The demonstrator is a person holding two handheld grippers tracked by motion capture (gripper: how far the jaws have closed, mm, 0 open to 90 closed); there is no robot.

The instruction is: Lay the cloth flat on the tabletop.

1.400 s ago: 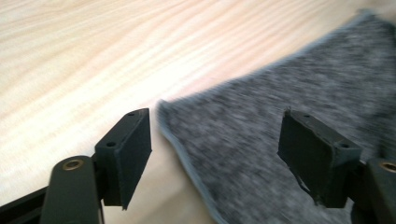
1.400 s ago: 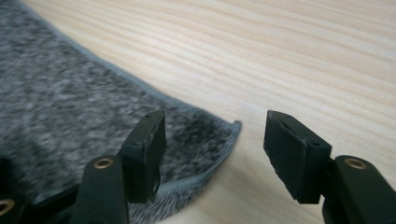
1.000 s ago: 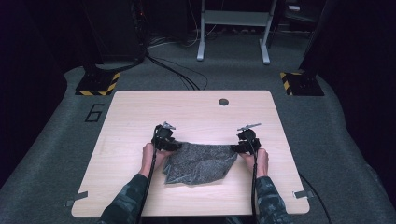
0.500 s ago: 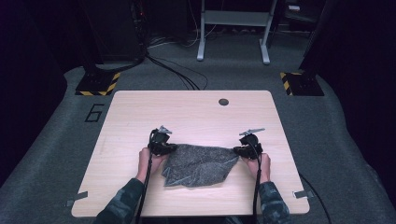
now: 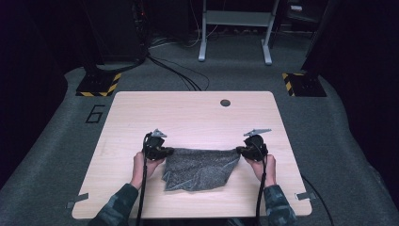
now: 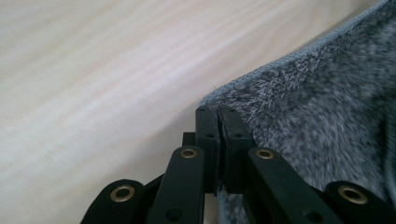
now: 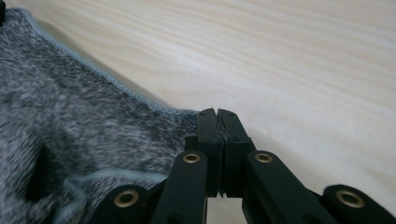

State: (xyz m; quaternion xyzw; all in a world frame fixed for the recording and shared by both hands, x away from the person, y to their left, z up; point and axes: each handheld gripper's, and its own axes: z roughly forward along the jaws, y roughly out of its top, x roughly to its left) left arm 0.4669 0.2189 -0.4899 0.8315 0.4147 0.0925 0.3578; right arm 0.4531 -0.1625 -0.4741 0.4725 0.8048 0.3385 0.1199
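Between your left tongs (image 5: 165,151) and right tongs (image 5: 240,150), both clamped on the cloth (image 5: 200,168) corners, uneven pulling could slip a corner free.

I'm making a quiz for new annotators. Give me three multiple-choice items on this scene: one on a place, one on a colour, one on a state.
1. Where does the round dark hole sit on the table?
A. near the far edge
B. near the person's edge
C. under the cloth

2. What colour is the cloth?
A. red
B. mottled grey
C. yellow

3. How does the left gripper stand?
A. wide open
B. shut on a cloth corner
C. shut on nothing

Key: 1 A, it lies beyond both grippers. 2 B, grey fleck shows in the gripper views. 3 B, its jaws pinch the hemmed corner, as the right gripper does.
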